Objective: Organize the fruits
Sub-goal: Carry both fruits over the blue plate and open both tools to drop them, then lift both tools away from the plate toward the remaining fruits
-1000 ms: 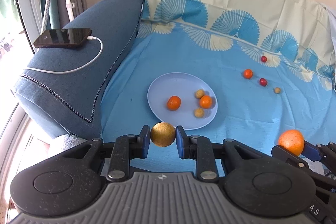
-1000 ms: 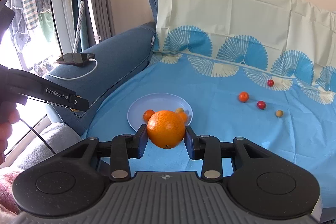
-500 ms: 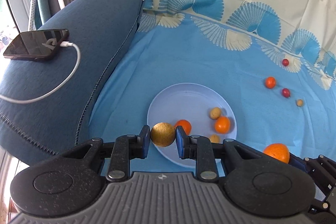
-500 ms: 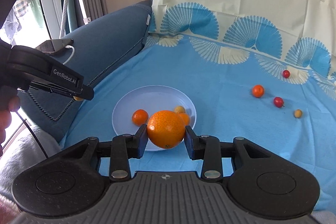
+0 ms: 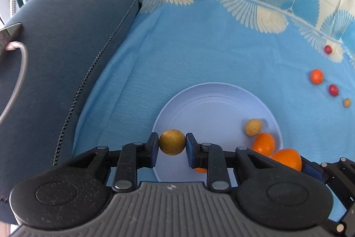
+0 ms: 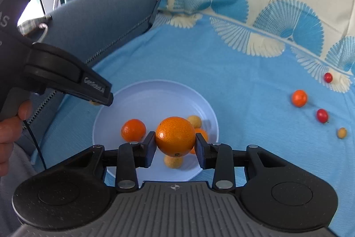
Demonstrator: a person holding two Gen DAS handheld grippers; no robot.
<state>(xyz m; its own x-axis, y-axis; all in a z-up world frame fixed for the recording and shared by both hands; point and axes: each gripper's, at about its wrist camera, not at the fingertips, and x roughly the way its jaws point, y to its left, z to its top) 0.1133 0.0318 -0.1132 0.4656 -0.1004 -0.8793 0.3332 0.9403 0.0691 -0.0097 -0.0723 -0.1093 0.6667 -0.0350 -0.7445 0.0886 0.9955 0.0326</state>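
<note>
Both grippers have descended toward the plate (image 6: 115, 103) on the bed, now directly below them. Right gripper (image 6: 175, 138) clamps one large orange (image 6: 175, 136); left gripper (image 5: 172, 142) clamps one brown fruit (image 5: 172, 142). Plate holds four fruits; four lie loose, well right.

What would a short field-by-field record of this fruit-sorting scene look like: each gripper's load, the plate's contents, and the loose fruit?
left gripper: shut on the brownish-yellow round fruit
right gripper: shut on the large orange
plate: pale blue, on the blue patterned cloth; holds two small oranges and two small yellow fruits
loose fruit on cloth: one small orange, two red fruits, one small yellow fruit
both loads: over the plate, not yet released
</note>
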